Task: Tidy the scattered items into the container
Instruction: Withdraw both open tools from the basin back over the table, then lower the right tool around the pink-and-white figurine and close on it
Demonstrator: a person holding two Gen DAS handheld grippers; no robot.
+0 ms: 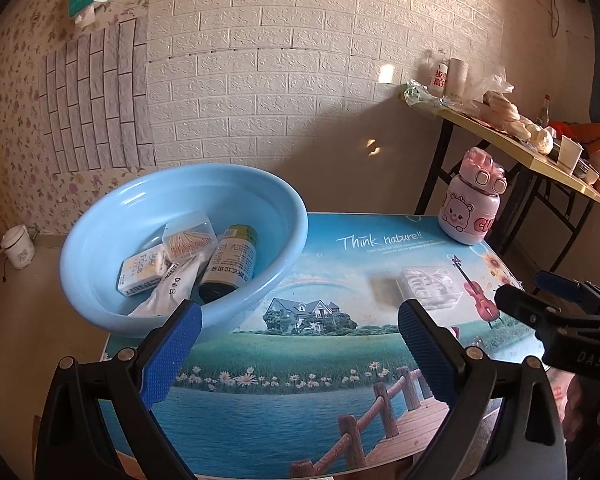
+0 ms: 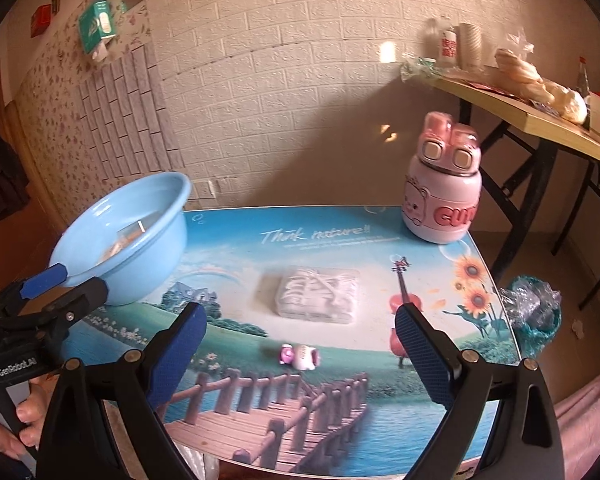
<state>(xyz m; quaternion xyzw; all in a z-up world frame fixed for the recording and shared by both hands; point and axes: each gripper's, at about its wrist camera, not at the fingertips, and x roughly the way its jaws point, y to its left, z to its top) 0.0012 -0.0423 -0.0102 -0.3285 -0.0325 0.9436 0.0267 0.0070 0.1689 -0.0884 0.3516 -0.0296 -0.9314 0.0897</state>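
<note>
A light blue basin (image 1: 284, 216) stands at the table's left and holds a small box (image 1: 140, 270), a clear toothpick case (image 1: 188, 238), a dark bottle (image 1: 230, 264) and a white packet (image 1: 168, 292). It also shows in the right wrist view (image 2: 156, 248). A clear plastic box (image 2: 318, 294) of white picks lies mid-table, seen too in the left wrist view (image 1: 430, 288). A small pink and white toy (image 2: 300, 356) lies nearer. A pink bear bottle (image 2: 440, 196) stands at the back right. My left gripper (image 1: 300, 344) and right gripper (image 2: 300, 344) are open and empty.
The table top (image 2: 260, 420) carries a printed landscape picture. A crumpled clear bag (image 2: 534, 308) hangs off its right edge. A cluttered yellow side table (image 2: 540, 120) stands at the back right. A white pot (image 1: 18, 246) sits on the floor at left.
</note>
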